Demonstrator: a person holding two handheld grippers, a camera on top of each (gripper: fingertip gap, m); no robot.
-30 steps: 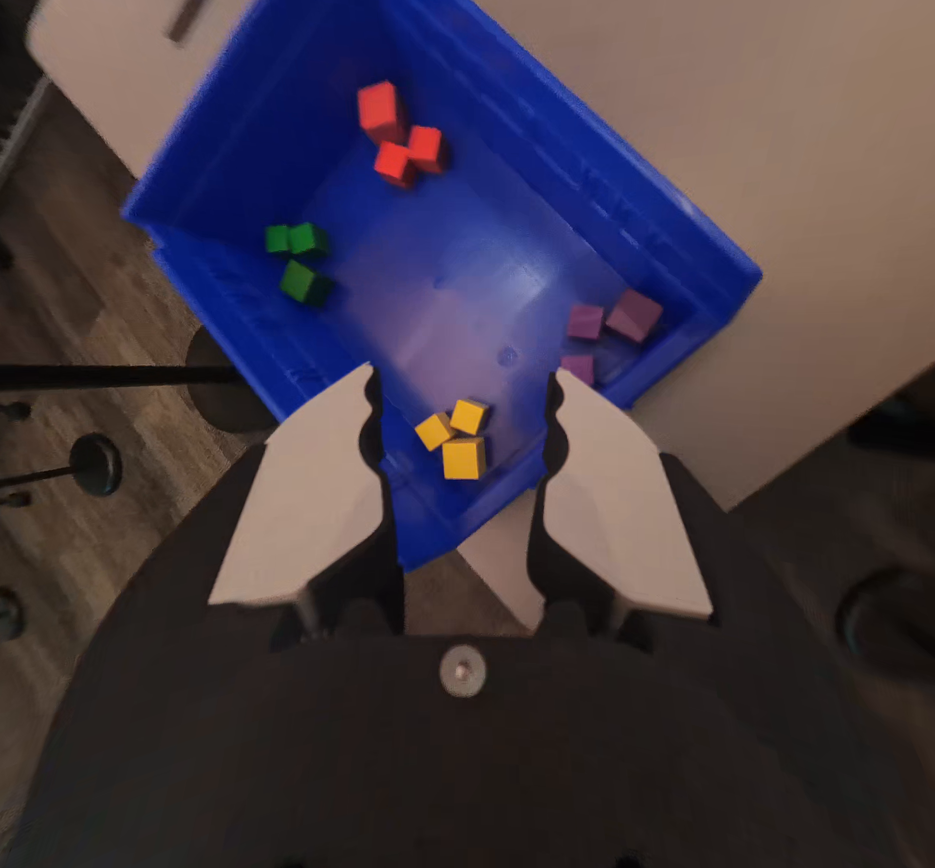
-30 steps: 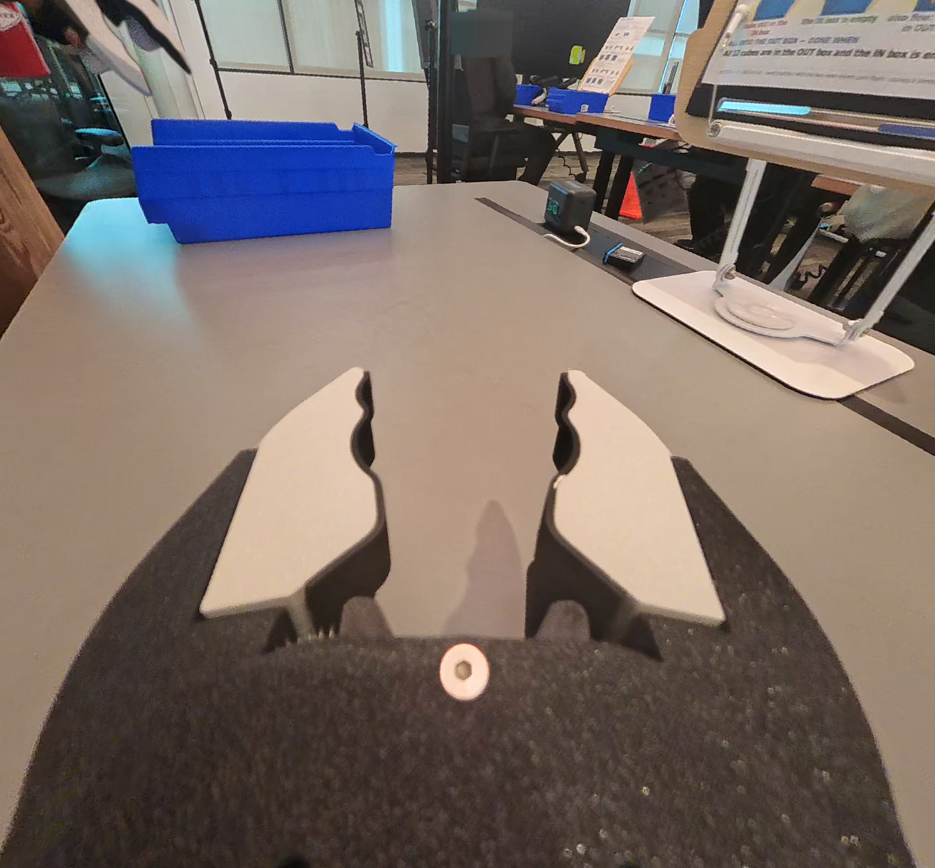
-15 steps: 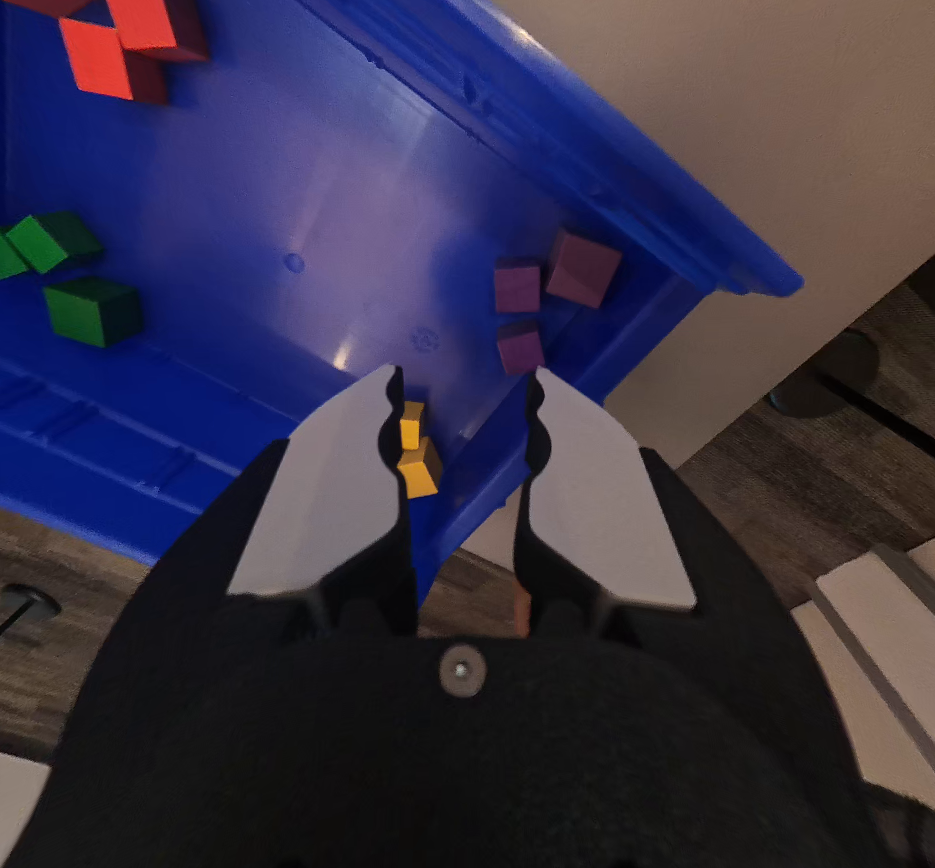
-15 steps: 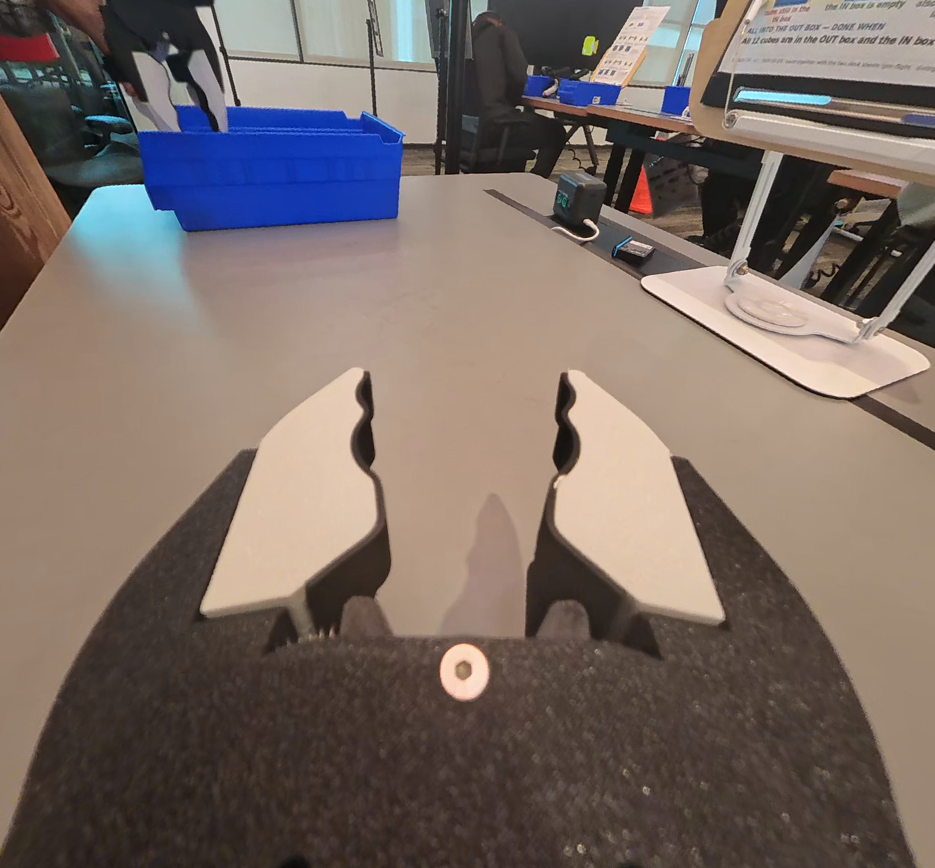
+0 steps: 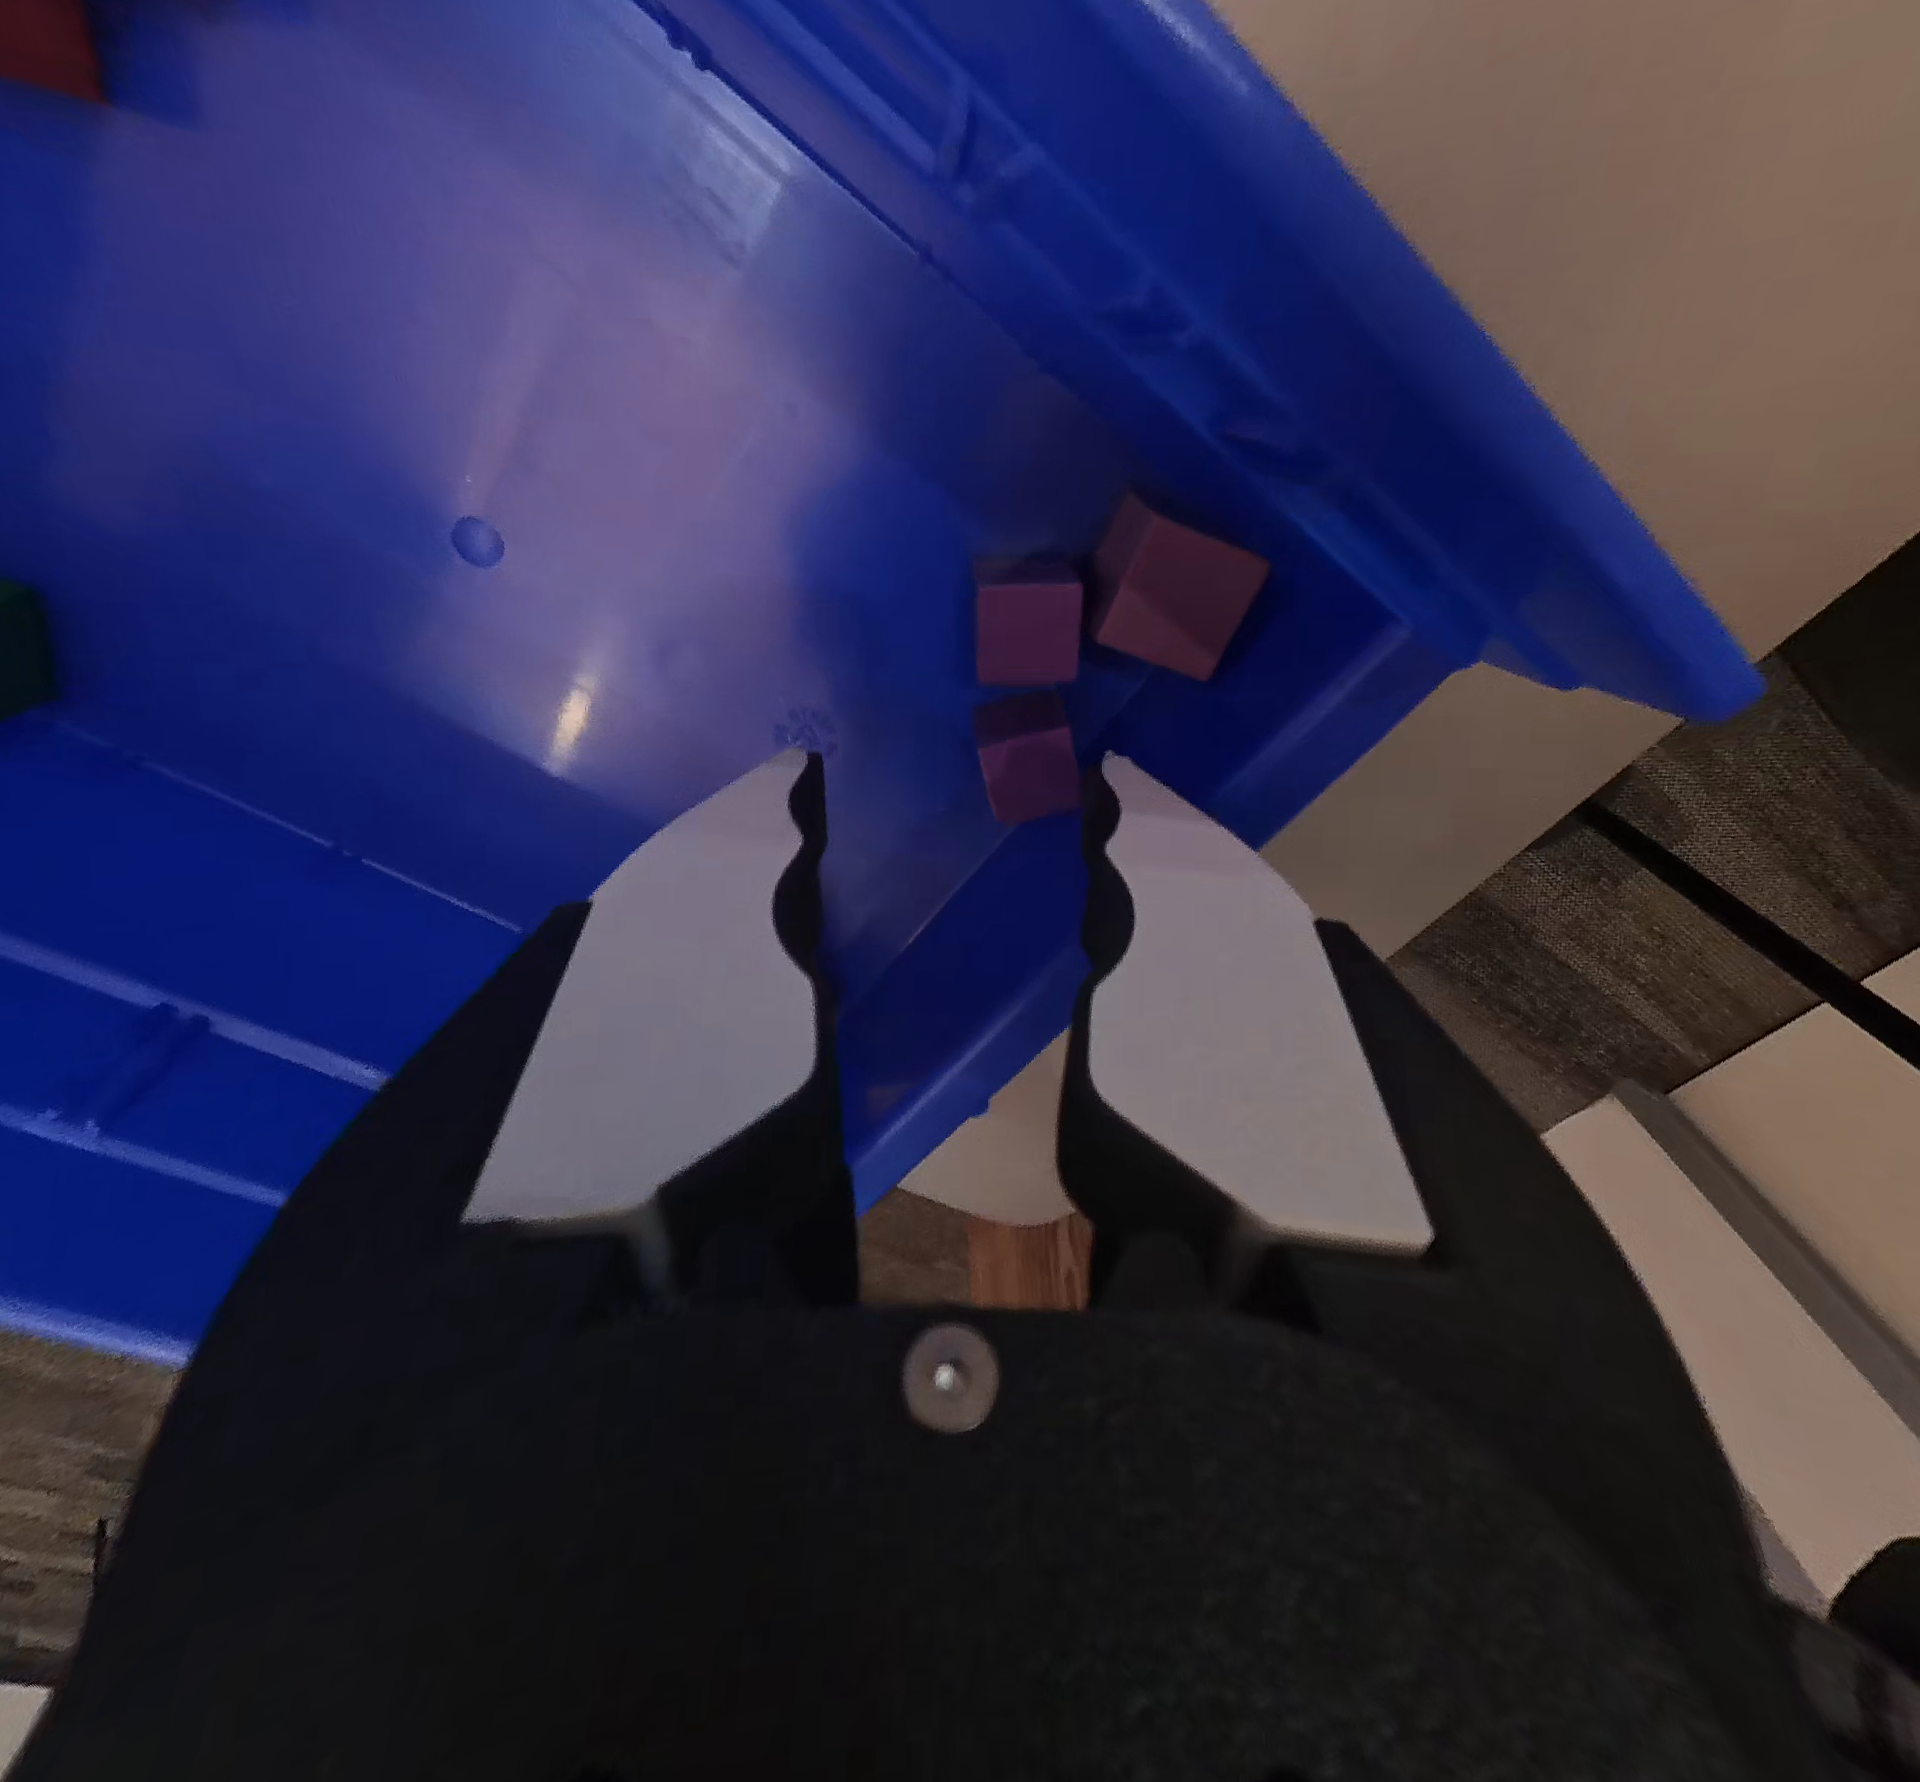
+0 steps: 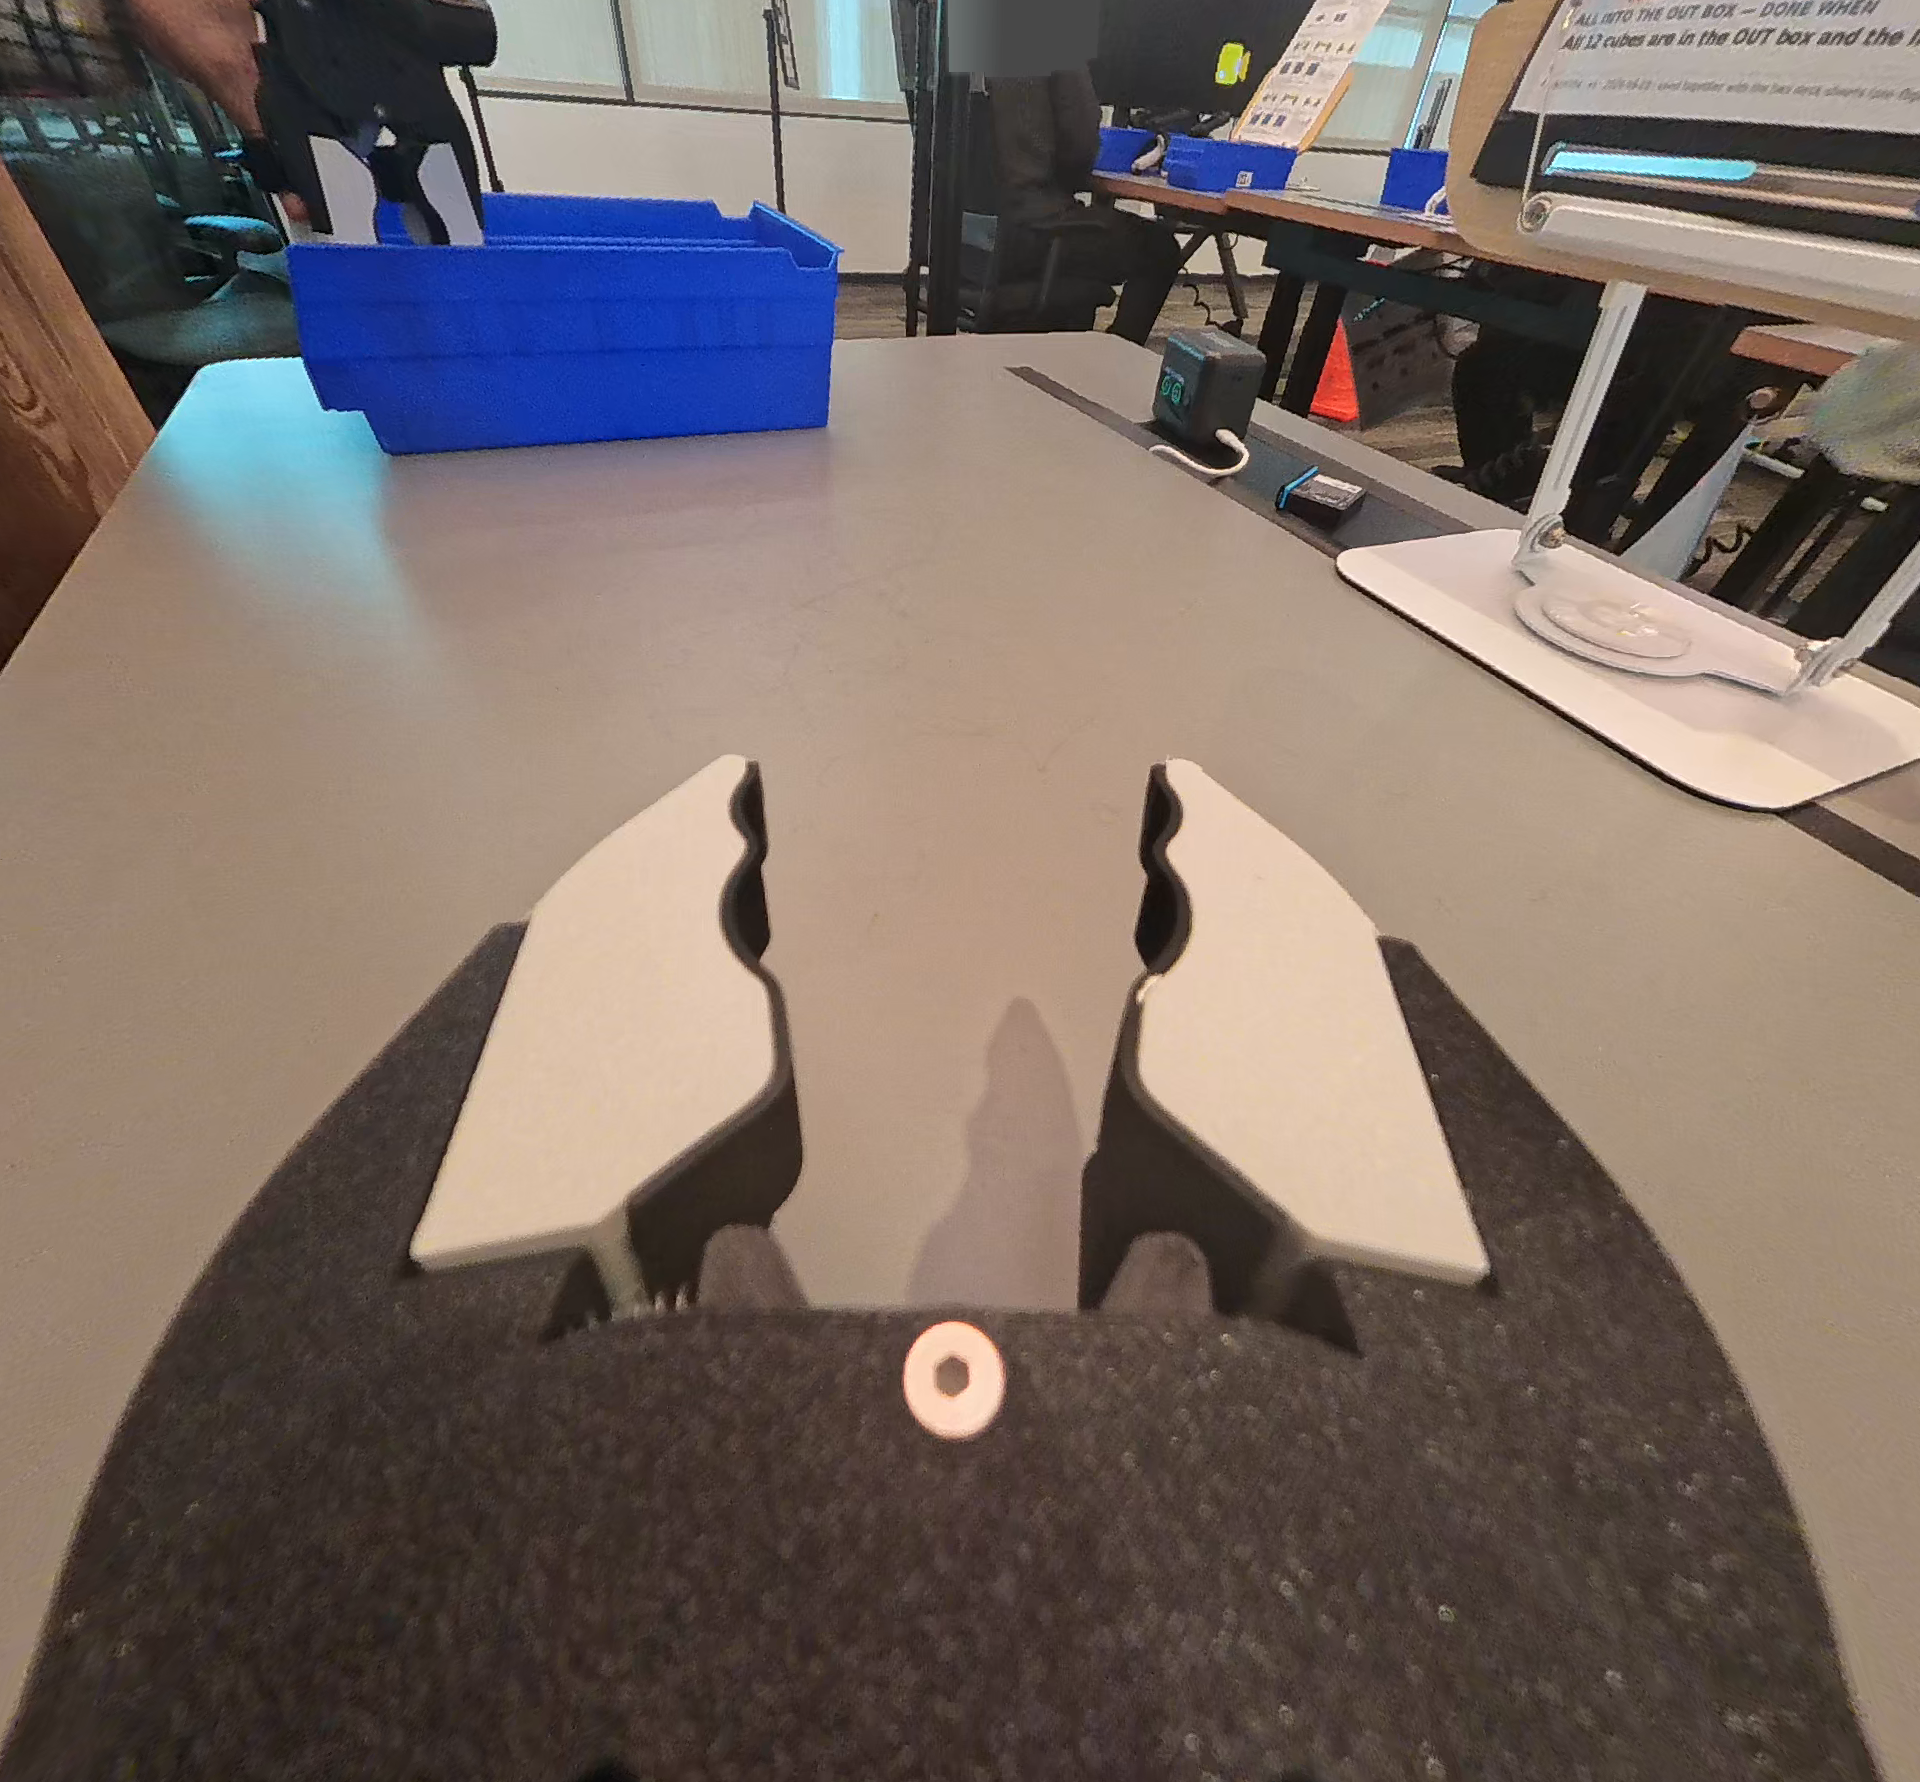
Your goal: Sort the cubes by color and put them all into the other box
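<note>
Cubes are sitting inside the blue box [image 5: 436,298] at the far end of the table [image 6: 727,652]: three purple cubes [image 5: 1081,652] (huddled in one corner) are lying just past your left hand-held gripper [image 5: 951,766], whose fingers are spread with nothing between them. Your right hand-held gripper [image 6: 956,776] is hanging low over bare table, fingers spread wide too.

My left wrist camera looks steeply down along my left gripper [image 5: 951,766] into the blue plastic bin [image 5: 1195,298], close above its floor. My right wrist camera sits low over the grey tabletop [image 6: 623,652], facing level across it. Both views share the bin [image 6: 582,350]; the right one also catches my left gripper [image 6: 400,205] from afar.
</note>
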